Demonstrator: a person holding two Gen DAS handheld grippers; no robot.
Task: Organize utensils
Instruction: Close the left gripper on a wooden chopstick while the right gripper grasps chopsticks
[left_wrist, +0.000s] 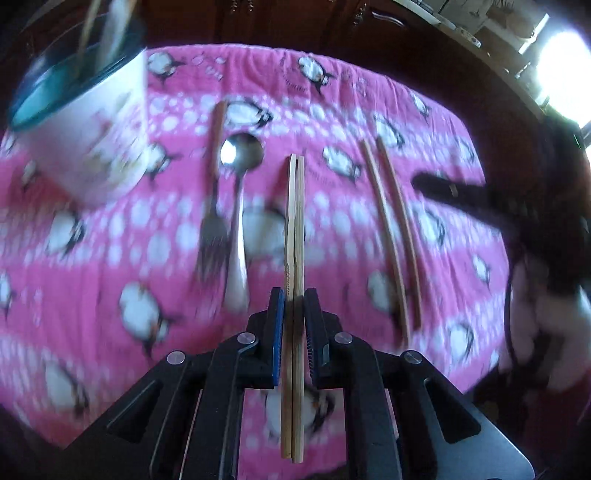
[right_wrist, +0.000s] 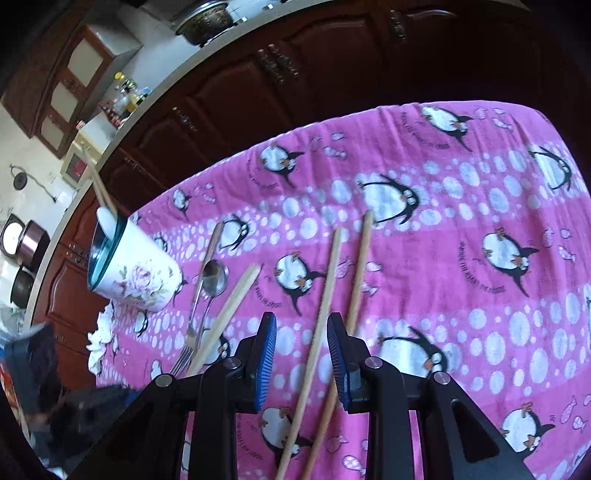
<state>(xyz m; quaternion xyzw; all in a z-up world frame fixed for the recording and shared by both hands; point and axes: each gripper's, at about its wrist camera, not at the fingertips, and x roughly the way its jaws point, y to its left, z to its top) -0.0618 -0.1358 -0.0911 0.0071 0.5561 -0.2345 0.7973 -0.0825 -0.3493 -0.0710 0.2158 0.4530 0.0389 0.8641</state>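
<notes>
My left gripper (left_wrist: 294, 295) is shut on a pale bamboo chopstick pair (left_wrist: 295, 206), which points away over the pink cloth. A fork (left_wrist: 212, 221) and a steel spoon (left_wrist: 240, 177) lie to its left. A white floral cup (left_wrist: 92, 129) with a teal rim stands at far left and holds several utensils. A browner chopstick pair (left_wrist: 395, 236) lies to the right. In the right wrist view my right gripper (right_wrist: 301, 328) is open above the brown chopsticks (right_wrist: 328, 295), one stick between the fingers. The cup (right_wrist: 136, 273), spoon (right_wrist: 216, 277), fork (right_wrist: 188, 339) and pale chopsticks (right_wrist: 229, 314) show at left.
A pink penguin-print cloth (right_wrist: 480, 221) covers the table. Dark wooden cabinets (right_wrist: 240, 92) stand behind its far edge. My right gripper shows as a dark shape at the right of the left wrist view (left_wrist: 480, 199).
</notes>
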